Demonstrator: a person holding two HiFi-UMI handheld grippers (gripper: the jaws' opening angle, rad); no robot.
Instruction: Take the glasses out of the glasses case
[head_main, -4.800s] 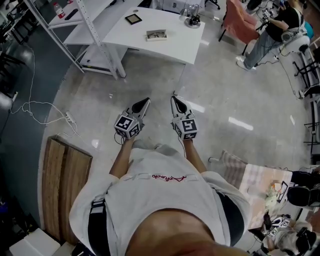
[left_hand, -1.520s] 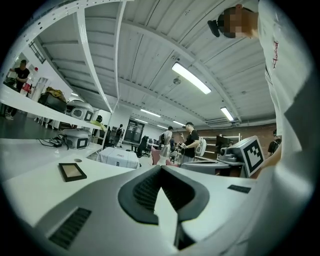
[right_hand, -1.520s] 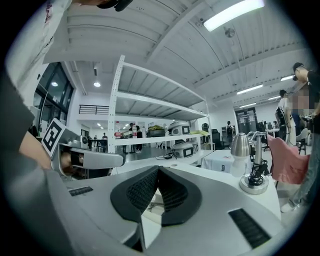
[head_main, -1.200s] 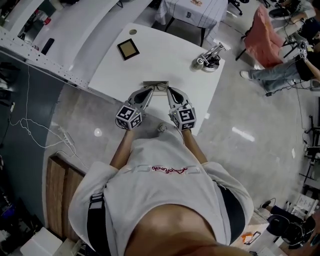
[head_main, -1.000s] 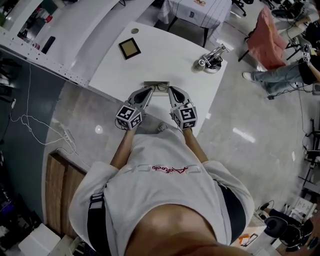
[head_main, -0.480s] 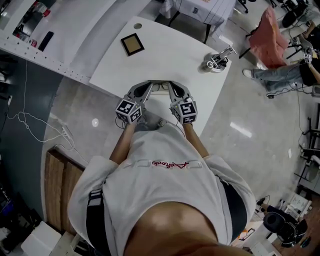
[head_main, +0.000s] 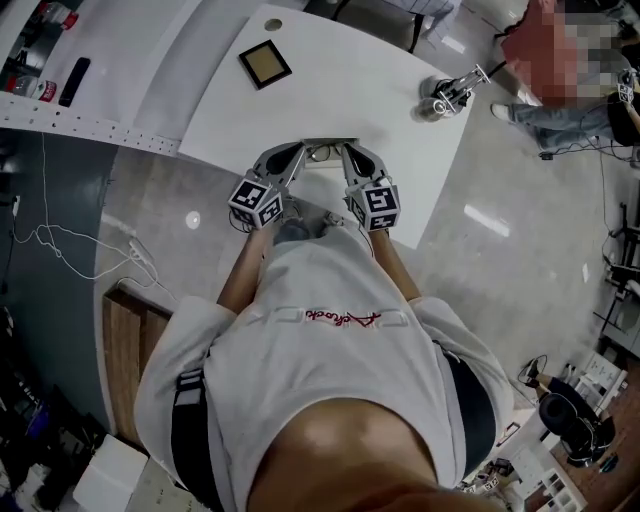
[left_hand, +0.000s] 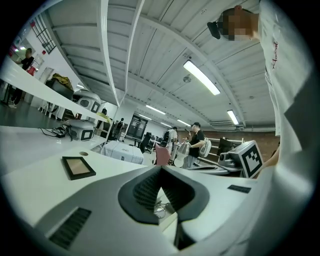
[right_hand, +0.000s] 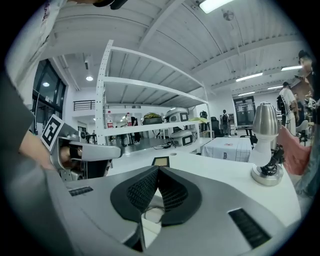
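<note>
- Tips of the left tool (left_hand: 161, 167) meet at a point, its dark ribbed pads together and clamped on nothing.
- The right tool (right_hand: 158, 168) looks the same: pads closed tip to tip, nothing held.
- Each tool carries a cube with black-and-white square markers at its rear, and they point inward towards each other over the near edge of the bench.
- The thin wire-framed glasses (left_hand: 161, 209) show through the hollow under the left tool's closed tips, apart from the pads.
- They lie in the pale, open rectangular glasses case (head_main: 322, 145).
- That case sits near the front edge of the bench, between the two tools' tips, which hang just beside it. I cannot tell whether either tip touches it.
- The white curved-edge bench (head_main: 350, 90) is mostly bare around the case.
- Farther back on the bench, to the left, lies a small square dark frame with a tan centre (head_main: 265, 63), well apart from the case.
- Near the bench's right corner stands a silvery metal lamp-like object on a round base (head_main: 448, 95).
- The person holding the tools wears a white shirt with red lettering (head_main: 330, 330) and stands close against the bench.
- A white shelf rack (right_hand: 150, 107) runs along the left side of the room.
- On the grey floor to the left lie a white cable with a power strip (head_main: 135, 255) and a wooden board (head_main: 125, 345).
</note>
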